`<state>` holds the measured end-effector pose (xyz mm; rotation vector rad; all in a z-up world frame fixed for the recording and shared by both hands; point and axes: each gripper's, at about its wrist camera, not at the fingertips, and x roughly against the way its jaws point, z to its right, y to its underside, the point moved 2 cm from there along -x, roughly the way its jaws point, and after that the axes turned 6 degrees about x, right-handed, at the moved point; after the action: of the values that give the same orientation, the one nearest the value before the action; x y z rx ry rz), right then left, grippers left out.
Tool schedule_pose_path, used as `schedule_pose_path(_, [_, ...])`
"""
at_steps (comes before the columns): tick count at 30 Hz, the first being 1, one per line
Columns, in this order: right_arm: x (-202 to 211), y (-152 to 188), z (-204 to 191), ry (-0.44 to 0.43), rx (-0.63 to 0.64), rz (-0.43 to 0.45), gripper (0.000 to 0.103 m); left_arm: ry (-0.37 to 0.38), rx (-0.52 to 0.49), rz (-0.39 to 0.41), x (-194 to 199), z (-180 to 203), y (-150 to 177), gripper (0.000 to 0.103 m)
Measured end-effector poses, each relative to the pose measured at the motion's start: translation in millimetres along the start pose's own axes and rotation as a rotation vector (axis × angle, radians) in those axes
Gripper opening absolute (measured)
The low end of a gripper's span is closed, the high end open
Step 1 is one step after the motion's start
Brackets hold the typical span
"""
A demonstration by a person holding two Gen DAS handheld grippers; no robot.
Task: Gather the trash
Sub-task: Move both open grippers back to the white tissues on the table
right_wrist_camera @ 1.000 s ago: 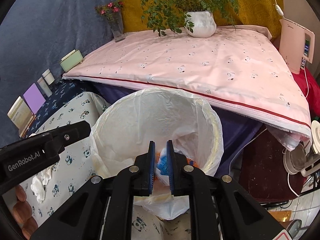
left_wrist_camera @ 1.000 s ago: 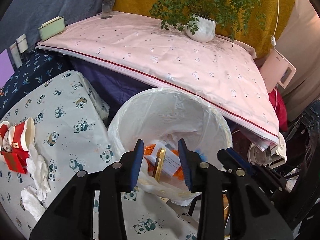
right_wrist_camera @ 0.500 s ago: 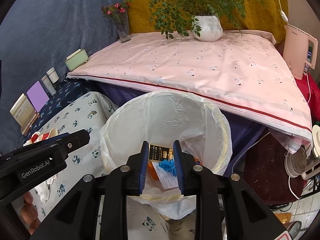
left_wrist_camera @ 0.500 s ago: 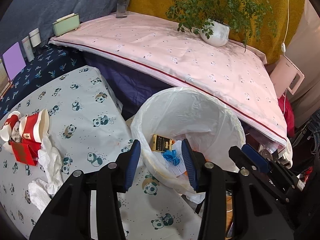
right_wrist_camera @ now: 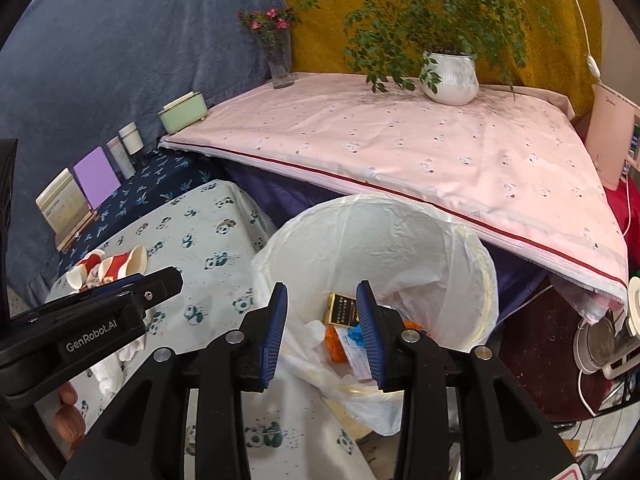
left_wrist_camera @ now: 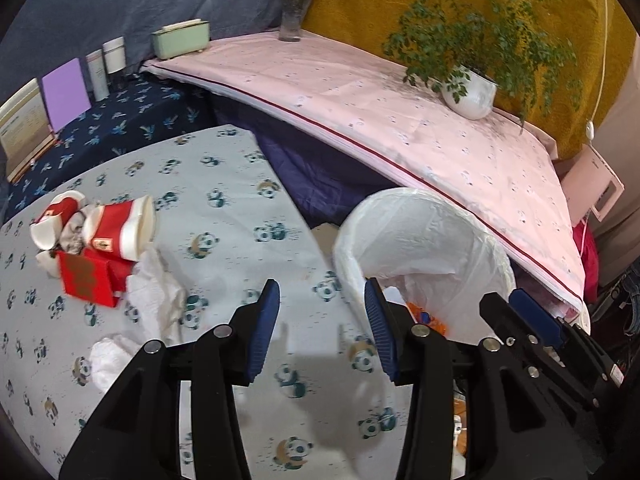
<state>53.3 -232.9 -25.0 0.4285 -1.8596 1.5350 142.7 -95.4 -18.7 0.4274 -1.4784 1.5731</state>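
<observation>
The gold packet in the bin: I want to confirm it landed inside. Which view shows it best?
The right wrist view: the gold packet lies in the lined bin, framed between the open right gripper. The left wrist view shows only the bin's near side, packet hidden.

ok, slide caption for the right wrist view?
Right gripper, jaws just opened and empty, above the lined trash bin.

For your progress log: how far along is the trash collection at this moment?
Done: a gold packet and orange scraps lie in the lined bin. In hand: nothing; the left gripper and right gripper have just been opening, jaws empty. Left: red cups, red box and tissues on the table.
</observation>
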Motion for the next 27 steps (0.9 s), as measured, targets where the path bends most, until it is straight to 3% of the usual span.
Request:
schedule_pose_path(10, [-3,1,-53,-0.057,0.079,-0.015,0.038,-0.127,0.080,0.038,19,-66,12,0.058])
schedule_pose_path(13, [-5,4,-73,-0.081,0.107,-0.024,0.038,-0.164,0.108,0.042,23,-87,16,0.067])
schedule_pose_path(17, [-9,6,-96,-0.106,0.145,-0.033,0.043,-0.204,0.150,0.031,23,-114,24,0.068])
schedule_pose_path(27, [-24,19,-147,-0.156,0.224,-0.079,0.043,-0.260,0.254,-0.048,8,-173,54,0.070])
